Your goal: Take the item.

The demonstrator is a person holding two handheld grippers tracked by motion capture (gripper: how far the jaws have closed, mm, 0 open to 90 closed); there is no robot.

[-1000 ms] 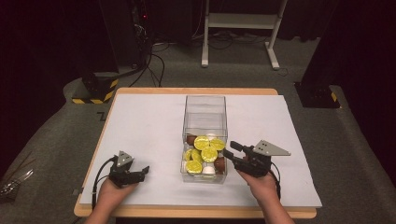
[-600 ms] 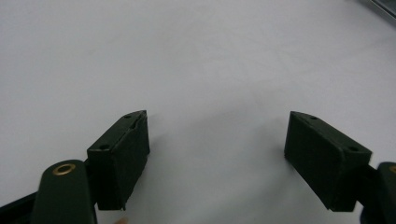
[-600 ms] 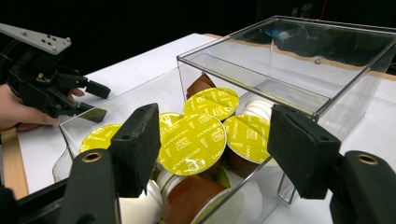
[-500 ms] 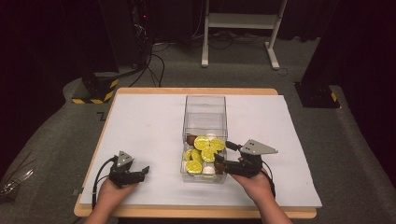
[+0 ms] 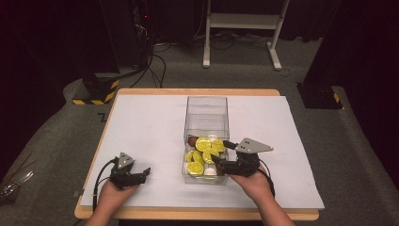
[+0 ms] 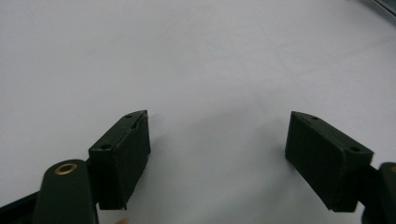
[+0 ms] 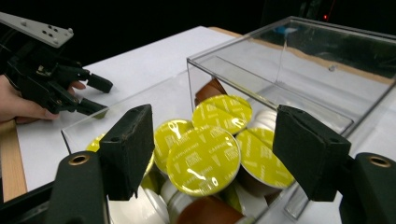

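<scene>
Where wood shows, white sheet (image 5: 150, 127) edge.

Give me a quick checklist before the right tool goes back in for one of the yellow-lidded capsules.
1. Right tool open: ok, its jaws have just been opening and nothing sits between the pads.
2. Capsule within reach: ok, a yellow-lidded capsule lies on top, straight ahead of the jaws.
3. Clear box open at the top: ok, no lid over the pile.
4. Left tool out of the way: ok, open and resting on the white sheet, apart from the box.
5. Capsule free to lift: cannot tell, its neighbours overlap it.
</scene>
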